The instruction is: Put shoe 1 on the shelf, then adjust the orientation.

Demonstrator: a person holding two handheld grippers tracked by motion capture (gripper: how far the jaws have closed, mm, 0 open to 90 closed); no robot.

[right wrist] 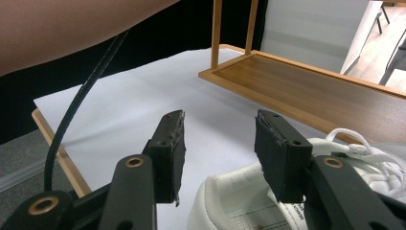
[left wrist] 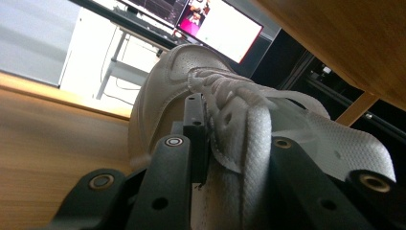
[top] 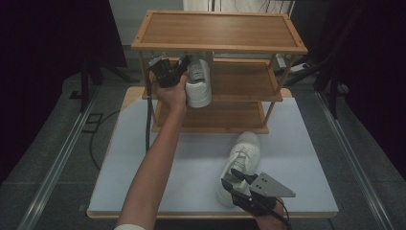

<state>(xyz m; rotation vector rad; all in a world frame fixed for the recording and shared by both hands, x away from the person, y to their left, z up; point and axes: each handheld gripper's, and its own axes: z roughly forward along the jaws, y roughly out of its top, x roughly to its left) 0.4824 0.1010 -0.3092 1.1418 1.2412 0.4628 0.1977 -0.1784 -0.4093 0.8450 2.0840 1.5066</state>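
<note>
The left gripper [top: 184, 64] pinches one white sneaker's [top: 198, 81] soft tongue; the right gripper [top: 235, 179], jaws apart, hovers at the second sneaker's [top: 242, 160] six-o'clock heel collar, light and pliable.

We see the table [top: 306, 143] evenly lit from above while the room's edges sink into near black. In the left gripper view a screen [left wrist: 225, 28] glares, and the near shoe [left wrist: 249, 143] blurs softly.

One white sneaker [top: 198, 81] sat on my rack's [top: 249, 93] middle shelf, heel toward me; its mate [top: 242, 160] lay on the table [top: 143, 158] below
</note>
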